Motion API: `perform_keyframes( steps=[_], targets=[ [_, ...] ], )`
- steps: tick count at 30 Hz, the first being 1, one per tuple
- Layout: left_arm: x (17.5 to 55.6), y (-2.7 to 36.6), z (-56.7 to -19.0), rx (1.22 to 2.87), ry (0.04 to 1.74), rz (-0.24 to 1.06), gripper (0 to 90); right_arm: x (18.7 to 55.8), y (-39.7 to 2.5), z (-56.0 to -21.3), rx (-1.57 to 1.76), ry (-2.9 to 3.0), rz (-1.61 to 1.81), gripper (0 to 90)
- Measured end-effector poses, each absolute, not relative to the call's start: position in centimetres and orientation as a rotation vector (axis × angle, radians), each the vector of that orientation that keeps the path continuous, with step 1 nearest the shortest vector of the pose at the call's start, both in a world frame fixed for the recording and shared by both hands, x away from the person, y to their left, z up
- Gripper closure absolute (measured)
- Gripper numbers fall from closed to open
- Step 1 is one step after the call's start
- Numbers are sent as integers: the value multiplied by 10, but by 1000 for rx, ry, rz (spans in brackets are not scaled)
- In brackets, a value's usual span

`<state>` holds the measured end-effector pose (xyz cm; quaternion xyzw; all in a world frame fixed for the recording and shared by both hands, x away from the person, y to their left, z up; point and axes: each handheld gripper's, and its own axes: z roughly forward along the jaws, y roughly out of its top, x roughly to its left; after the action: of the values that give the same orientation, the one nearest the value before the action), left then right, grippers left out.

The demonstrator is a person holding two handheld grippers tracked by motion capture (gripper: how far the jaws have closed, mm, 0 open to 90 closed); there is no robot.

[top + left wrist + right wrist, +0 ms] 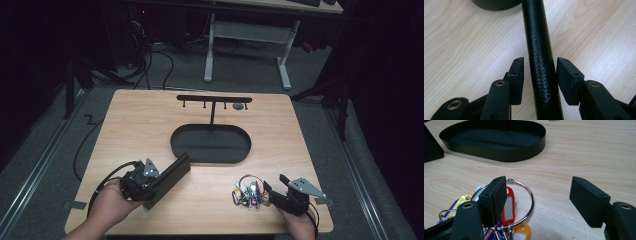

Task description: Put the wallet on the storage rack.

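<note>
black case (540,62) sits between the left tool (539,75) jaws, seemingly unclamped.

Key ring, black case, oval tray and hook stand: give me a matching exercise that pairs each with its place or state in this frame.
Things:
1. key ring
2. black case
3. oval tray
4. hook stand

Places or states:
A. upright at the far edge of the tray
B. between the jaws of the left tongs
C. in the middle of the table, nothing in it
D. on the table with coloured tags, by one jaw of the open right tongs

Pairs: 1-D, 2-B, 3-C, 4-A
</note>
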<state>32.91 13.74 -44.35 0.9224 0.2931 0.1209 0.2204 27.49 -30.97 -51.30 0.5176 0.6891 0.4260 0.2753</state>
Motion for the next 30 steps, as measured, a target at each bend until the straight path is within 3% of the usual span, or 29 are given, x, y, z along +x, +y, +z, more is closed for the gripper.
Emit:
perform_keyframes(
  steps=[8,24,30],
  targets=[
    [332,119,-447,2677,752,376,595,274,-310,-514,1377,1867,1140,302],
    [354,107,-432,2783,806,248,607,275,-310,-513,1377,1880,1153,303],
    [356,104,-433,2823,775,242,667,274,-311,-512,1381,1874,1156,303]
  ],
)
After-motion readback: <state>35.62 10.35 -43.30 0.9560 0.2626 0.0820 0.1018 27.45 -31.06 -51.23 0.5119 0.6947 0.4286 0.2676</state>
